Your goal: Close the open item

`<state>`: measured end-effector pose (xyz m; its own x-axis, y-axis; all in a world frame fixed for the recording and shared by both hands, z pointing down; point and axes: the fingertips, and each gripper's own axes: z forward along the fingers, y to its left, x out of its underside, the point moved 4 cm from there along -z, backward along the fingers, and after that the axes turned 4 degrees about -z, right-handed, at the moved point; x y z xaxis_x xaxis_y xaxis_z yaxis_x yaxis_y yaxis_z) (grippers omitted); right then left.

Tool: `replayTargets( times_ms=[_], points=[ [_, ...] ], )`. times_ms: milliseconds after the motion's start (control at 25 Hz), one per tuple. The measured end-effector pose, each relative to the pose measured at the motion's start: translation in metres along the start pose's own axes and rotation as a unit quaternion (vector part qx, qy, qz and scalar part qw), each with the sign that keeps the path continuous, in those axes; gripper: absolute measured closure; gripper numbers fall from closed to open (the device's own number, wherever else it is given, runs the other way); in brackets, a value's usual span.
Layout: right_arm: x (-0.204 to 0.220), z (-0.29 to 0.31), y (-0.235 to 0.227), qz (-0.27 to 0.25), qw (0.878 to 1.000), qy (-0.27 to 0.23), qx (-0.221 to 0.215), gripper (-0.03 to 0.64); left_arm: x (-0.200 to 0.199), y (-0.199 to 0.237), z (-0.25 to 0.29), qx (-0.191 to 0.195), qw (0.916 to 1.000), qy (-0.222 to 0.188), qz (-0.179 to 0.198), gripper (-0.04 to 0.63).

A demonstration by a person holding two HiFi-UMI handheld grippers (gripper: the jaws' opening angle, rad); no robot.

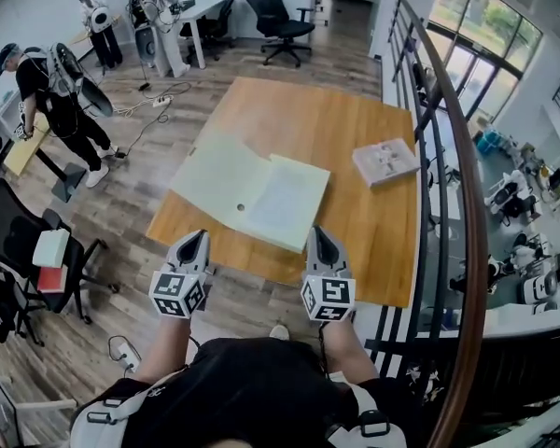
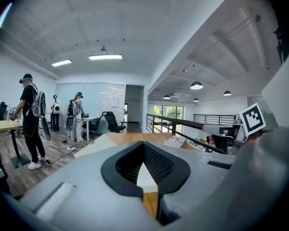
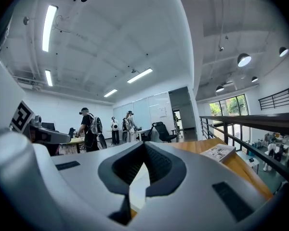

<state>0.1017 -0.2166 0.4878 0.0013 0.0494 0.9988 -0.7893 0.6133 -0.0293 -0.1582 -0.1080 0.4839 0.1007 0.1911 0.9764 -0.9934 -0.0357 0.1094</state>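
Note:
A pale, folder-like book (image 1: 252, 189) lies open and flat on the wooden table (image 1: 299, 110), near its front edge. My left gripper (image 1: 195, 241) hovers at that front edge, just below the book's left leaf, with its jaws shut and empty. My right gripper (image 1: 319, 237) is beside it, at the right leaf's near corner, also shut and empty. In the left gripper view the closed jaws (image 2: 144, 145) point across the table, and a strip of the pale book (image 2: 147, 177) shows between them. The right gripper view shows its closed jaws (image 3: 145, 146) over the same pale book (image 3: 139, 186).
A closed book (image 1: 385, 161) lies at the table's right side, close to a dark railing (image 1: 448, 157). Office chairs (image 1: 275, 17) and desks stand beyond the far end. A person (image 1: 51, 101) stands at the left, with cables on the floor and a chair (image 1: 28, 241) nearer me.

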Motion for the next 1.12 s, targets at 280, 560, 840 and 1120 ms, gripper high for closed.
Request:
replayTargets(
  times_ms=[280, 560, 840, 1120],
  points=[
    [0.016, 0.024, -0.036, 0.012, 0.999, 0.019, 0.023, 0.611, 0.0, -0.011, 0.066, 0.038, 0.9985, 0.032, 0.022, 0.594],
    [0.039, 0.05, -0.041, 0.01, 0.998, 0.049, 0.041, 0.611, -0.002, 0.007, 0.119, 0.086, 0.9946, 0.044, 0.039, 0.594],
    [0.064, 0.079, -0.024, 0.018, 0.99, 0.078, 0.114, 0.611, -0.023, 0.082, 0.155, 0.098, 0.992, 0.048, 0.062, 0.594],
    [0.083, 0.094, -0.029, 0.058, 0.98, 0.103, 0.162, 0.522, -0.038, 0.169, 0.184, 0.06, 0.9928, 0.061, 0.084, 0.453]
  ],
)
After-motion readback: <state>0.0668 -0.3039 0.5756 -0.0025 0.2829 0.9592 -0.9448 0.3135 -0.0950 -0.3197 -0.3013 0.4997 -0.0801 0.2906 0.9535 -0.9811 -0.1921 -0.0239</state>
